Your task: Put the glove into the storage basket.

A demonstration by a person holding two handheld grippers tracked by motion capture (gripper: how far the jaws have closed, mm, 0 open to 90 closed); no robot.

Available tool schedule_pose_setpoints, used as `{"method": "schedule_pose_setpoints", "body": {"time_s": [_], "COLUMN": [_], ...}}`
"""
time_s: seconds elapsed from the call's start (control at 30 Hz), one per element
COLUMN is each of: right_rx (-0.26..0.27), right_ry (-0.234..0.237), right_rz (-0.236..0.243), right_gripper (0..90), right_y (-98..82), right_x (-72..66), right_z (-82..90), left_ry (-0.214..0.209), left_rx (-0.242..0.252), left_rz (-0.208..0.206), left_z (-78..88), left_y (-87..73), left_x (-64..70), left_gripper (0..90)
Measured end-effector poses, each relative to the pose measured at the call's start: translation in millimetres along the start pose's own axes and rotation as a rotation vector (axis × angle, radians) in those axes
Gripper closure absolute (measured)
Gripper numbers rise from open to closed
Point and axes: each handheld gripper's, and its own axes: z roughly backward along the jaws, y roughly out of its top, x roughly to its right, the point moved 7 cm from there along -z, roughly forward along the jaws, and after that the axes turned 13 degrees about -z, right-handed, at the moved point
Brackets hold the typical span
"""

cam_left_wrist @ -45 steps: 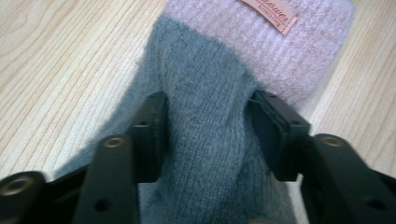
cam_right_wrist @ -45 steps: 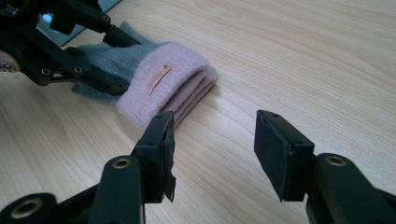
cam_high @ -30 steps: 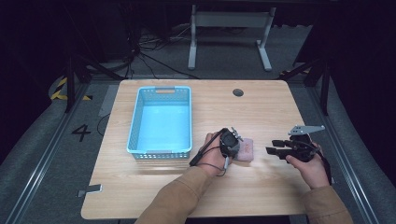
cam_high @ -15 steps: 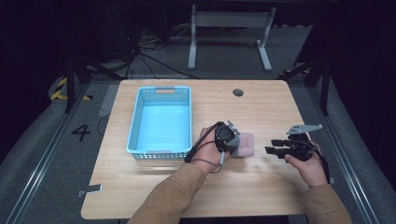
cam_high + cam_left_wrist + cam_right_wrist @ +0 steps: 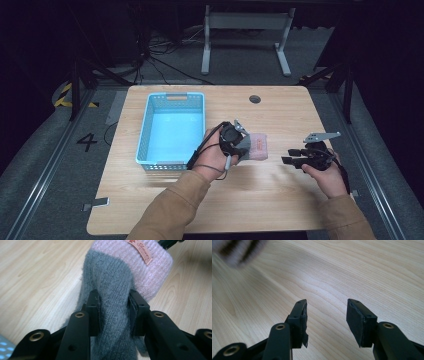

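Note:
A knitted grey and pink sock (image 5: 117,287) with a small pink label (image 5: 142,251) hangs between the jaws of my left gripper (image 5: 113,307), which is shut on its grey part. From above, the left gripper (image 5: 245,145) holds the sock (image 5: 257,146) just above the table, right of the blue basket (image 5: 172,100). My right gripper (image 5: 325,315) stands open over bare wood with nothing between its fingers; in the high view the right gripper (image 5: 287,155) is to the right of the sock, pointing left toward it.
The light-blue slotted basket stands on the left half of the wooden table (image 5: 280,115). A round cable hole (image 5: 255,99) lies near the far edge. A blurred pink and dark knitted piece (image 5: 239,250) sits at the top left of the right gripper view.
My left gripper has lifted the sock off the table and shifted a little left toward the basket. The right gripper has stayed where it was.

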Motion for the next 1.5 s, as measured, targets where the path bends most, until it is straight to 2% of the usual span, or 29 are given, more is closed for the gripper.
{"method": "schedule_pose_setpoints", "body": {"time_s": [0.3,0.5,0.6,0.77,1.1,1.3,1.5], "right_rx": [-0.009,-0.016,-0.016,-0.023,-0.030,-0.027,-0.028], "right_ry": [0.005,0.014,0.017,0.015,0.013,0.015,0.008], "right_rz": [0.007,0.015,0.020,0.025,0.019,0.015,0.007], "right_gripper": [51.8,51.6,51.1,51.1,50.8,50.8,50.5], "right_y": [4.9,8.5,10.6,10.9,7.7,6.0,2.9], "right_x": [-2.3,-4.7,-6.4,-8.0,-7.3,-6.4,-4.4], "right_z": [-6.2,-11.8,-13.7,-16.1,-16.4,-15.2,-14.1], "left_ry": [0.043,0.080,0.093,0.131,0.165,0.173,0.194], "left_rx": [0.014,0.032,0.057,0.061,0.041,0.034,0.017], "left_rz": [0.015,0.051,0.073,0.090,0.107,0.092,0.102], "left_z": [27.7,45.7,59.3,81.5,101.5,108.1,110.8], "left_y": [-6.3,-16.4,-21.7,-33.3,-56.6,-74.0,-91.3], "left_x": [-15.3,-27.5,-33.6,-45.3,-63.0,-76.4,-91.4], "left_gripper": [67.0,67.0,67.0,66.9,66.8,66.6,66.5]}}
